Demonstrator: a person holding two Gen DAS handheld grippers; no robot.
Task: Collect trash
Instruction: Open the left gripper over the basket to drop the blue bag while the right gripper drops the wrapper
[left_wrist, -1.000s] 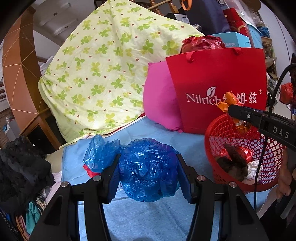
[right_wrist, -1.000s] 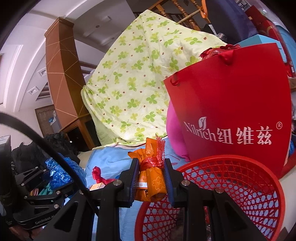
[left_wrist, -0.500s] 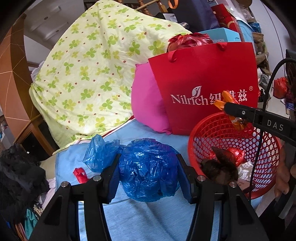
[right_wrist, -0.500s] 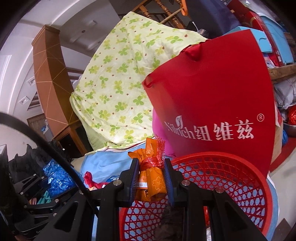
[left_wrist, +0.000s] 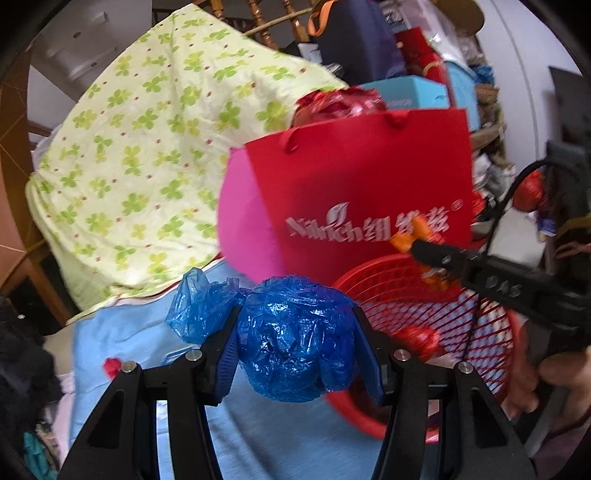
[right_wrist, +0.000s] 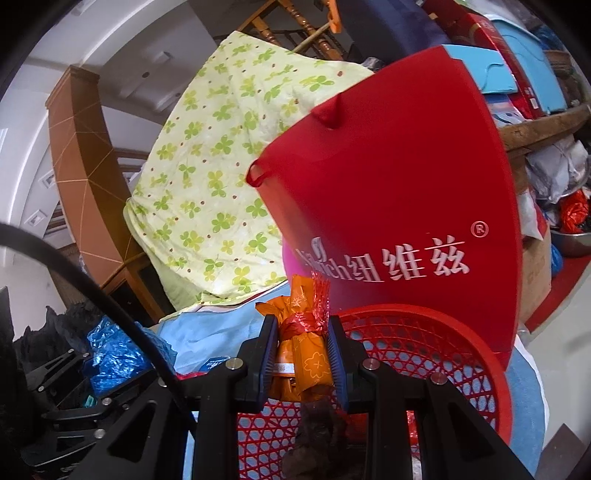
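A crumpled blue plastic bag (left_wrist: 295, 339) is clamped in my left gripper (left_wrist: 297, 349), held above the light blue cloth just left of the red mesh basket (left_wrist: 491, 332). My right gripper (right_wrist: 301, 350) is shut on an orange wrapper (right_wrist: 306, 354) tied with red ribbon, over the near rim of the basket (right_wrist: 443, 354). From the left wrist view the right gripper (left_wrist: 424, 254) with its orange wrapper (left_wrist: 413, 232) hangs above the basket. Dark and red scraps (left_wrist: 417, 338) lie inside the basket. The blue bag (right_wrist: 118, 354) also shows at the left of the right wrist view.
A red paper bag (left_wrist: 369, 192) stands right behind the basket, with a pink cushion (left_wrist: 243, 225) beside it. A green clover-print quilt (left_wrist: 147, 166) is piled at the left. A small red scrap (left_wrist: 110, 367) lies on the blue cloth (left_wrist: 122, 332). Dark clothes (left_wrist: 22, 376) lie far left.
Both grippers have drifted right toward the basket with their loads. The basket now sits closer to the blue bag, and the orange wrapper is over the basket's rim.
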